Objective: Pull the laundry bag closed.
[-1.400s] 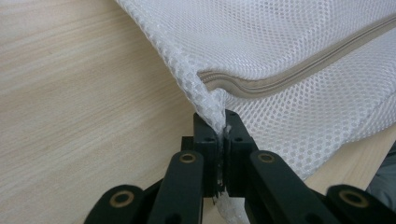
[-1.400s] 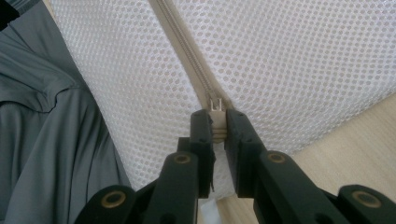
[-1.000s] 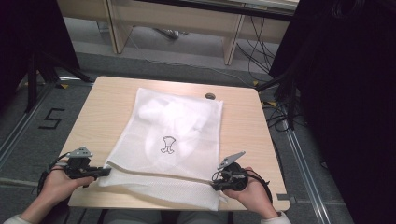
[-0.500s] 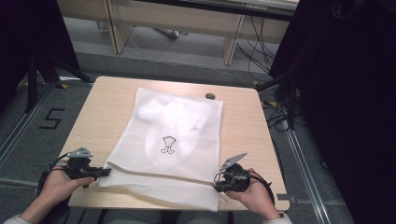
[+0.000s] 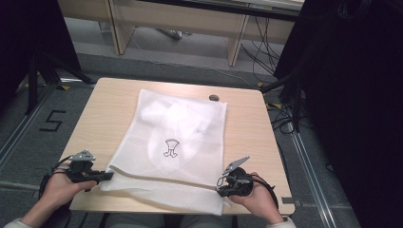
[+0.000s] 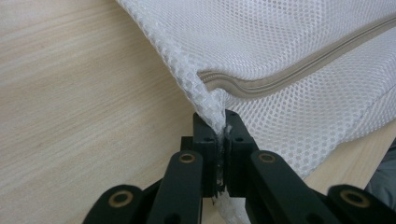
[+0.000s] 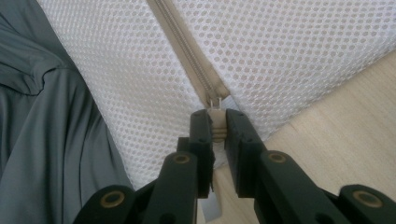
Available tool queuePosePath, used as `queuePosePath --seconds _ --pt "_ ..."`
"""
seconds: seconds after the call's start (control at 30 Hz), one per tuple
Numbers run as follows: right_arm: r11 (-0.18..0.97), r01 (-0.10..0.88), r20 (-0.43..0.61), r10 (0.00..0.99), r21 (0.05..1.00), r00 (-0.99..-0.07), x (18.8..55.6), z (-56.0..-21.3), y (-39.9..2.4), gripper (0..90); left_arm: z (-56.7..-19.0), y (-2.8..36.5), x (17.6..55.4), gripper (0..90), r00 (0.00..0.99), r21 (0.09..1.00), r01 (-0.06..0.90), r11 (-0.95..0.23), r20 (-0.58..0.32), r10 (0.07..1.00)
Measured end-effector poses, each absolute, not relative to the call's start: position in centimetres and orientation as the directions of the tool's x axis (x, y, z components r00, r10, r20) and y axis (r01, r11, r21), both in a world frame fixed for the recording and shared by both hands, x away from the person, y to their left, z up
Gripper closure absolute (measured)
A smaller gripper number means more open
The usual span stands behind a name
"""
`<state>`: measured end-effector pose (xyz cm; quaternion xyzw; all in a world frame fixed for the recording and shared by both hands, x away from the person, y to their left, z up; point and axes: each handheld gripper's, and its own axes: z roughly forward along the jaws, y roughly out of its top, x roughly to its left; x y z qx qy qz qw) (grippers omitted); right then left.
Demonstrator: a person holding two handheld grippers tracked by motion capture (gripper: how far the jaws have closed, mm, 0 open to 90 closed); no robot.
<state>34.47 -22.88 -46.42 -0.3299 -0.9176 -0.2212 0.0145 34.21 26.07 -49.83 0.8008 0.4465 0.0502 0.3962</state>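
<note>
So there's a big white mesh laundry bag (image 5: 176, 137) lying flat on a light wooden table (image 5: 252, 128), with its near edge hanging a bit over the table's front edge toward the person. You can see some pale stuff bunched up inside the far half, and there's a little black line drawing (image 5: 169, 147) printed around the middle of it. A beige zipper (image 6: 299, 70) runs along the near end of the bag.

The left gripper (image 5: 102, 176) is sitting at the bag's near left corner, jaws clamped right on the mesh. In the left gripper view the netting (image 6: 217, 119) is squeezed into a thin pleat between the two black jaws, just below where the zipper track ends.

The right gripper (image 5: 222, 186) is over at the near right corner, and it's clenched too. In the right gripper view it has the beige zipper pull (image 7: 215, 126) pinched between its jaws, right at the end of the zipper teeth. I think a bit of grey tab (image 7: 211, 207) hangs out below the jaws, but it's hard to tell exactly what that is from this angle.

Grey fabric (image 7: 42, 121), the person's clothing, sits just past the bag's overhanging edge. A small dark round thing (image 5: 214, 98) lies on the table by the bag's far right corner
</note>
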Motion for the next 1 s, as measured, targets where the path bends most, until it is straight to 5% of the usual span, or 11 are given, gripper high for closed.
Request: queuePosePath --seconds 0.27,0.43,0.77,1.0 --pt "0.658 0.612 0.186 0.599 0.439 -0.779 34.6 -47.0 -23.0 63.9 -50.1 25.9 34.2 80.8 0.600 0.677 0.675 -0.295 -0.270 0.753" --pt "0.613 0.602 0.172 0.613 0.512 -0.771 35.0 -46.8 -23.3 51.8 -50.0 26.0 34.2 68.1 0.618 0.673 0.657 -0.340 -0.223 0.754" --pt "0.489 0.631 0.144 0.711 0.602 -0.688 35.5 -46.6 -23.9 45.3 -49.5 26.9 34.2 28.7 0.635 0.750 0.540 -0.381 -0.067 0.770" --pt "0.403 0.712 0.188 0.781 0.575 -0.595 35.8 -46.5 -24.7 44.6 -49.4 26.5 34.1 23.4 0.646 0.757 0.523 -0.391 -0.052 0.762"
